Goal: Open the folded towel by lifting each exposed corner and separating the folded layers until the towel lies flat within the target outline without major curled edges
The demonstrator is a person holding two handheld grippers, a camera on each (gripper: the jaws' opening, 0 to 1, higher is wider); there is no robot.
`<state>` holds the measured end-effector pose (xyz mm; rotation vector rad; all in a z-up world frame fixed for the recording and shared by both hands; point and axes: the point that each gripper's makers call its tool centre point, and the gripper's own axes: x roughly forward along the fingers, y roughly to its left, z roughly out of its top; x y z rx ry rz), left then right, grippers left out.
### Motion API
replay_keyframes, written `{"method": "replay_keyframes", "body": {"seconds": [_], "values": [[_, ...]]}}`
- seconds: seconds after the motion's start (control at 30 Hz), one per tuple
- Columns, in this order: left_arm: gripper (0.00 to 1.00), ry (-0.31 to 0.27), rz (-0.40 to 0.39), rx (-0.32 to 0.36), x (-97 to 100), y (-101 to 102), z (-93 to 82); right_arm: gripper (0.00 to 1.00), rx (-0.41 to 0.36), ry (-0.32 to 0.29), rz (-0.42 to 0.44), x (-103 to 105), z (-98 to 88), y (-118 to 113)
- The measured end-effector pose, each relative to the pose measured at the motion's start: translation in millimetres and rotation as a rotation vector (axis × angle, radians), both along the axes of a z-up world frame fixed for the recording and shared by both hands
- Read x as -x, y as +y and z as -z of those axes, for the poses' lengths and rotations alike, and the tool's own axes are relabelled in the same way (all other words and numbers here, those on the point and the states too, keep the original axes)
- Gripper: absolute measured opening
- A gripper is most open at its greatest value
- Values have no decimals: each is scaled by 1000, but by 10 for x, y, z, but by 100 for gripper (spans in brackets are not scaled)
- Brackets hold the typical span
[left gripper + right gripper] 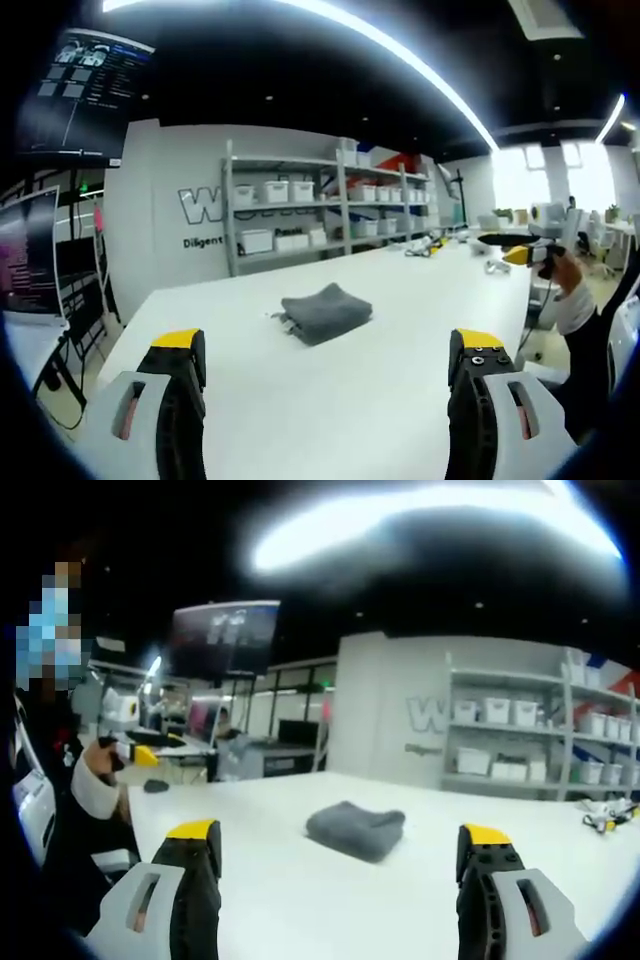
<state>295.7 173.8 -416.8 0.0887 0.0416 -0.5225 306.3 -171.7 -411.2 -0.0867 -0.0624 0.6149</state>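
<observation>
On the white table (380, 400) ahead of us lies the grey towel (325, 311), folded into a thick, compact bundle, well apart from both of our tools. We hold the left gripper (328, 368) low over the near part of the table, its yellow-tipped jaws spread wide with nothing between them, aimed straight toward the towel. We hold the right gripper (338, 858) the same way from the other side: jaws wide, empty, the towel (356, 829) sitting between and beyond the tips.

At the right edge of the left gripper view, our right hand (566, 283) is raised off the table, wrist in a white cuff, gripping the handle of its tool, whose yellow tip points left. At the left edge of the right gripper view, our left hand (98, 776) shows likewise, white cuff at the wrist, clutching its tool above the table edge.

Behind the table stands metal shelving (330, 205) with white bins, against a pale wall with lettering.
</observation>
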Motion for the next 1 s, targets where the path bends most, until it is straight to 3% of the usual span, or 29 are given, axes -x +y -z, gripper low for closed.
{"method": "replay_keyframes", "body": {"seconds": [0.23, 0.6, 1.0], "values": [[100, -5, 0, -1, 3, -5, -6, 99, -9, -3, -3, -6, -19, -4], [100, -6, 1, -2, 6, -10, -3, 99, 61, 2, 2, -44, 50, 24], [100, -5, 1, -7, 9, -10, -2, 100, 34, -9, -12, -39, -6, 26]]}}
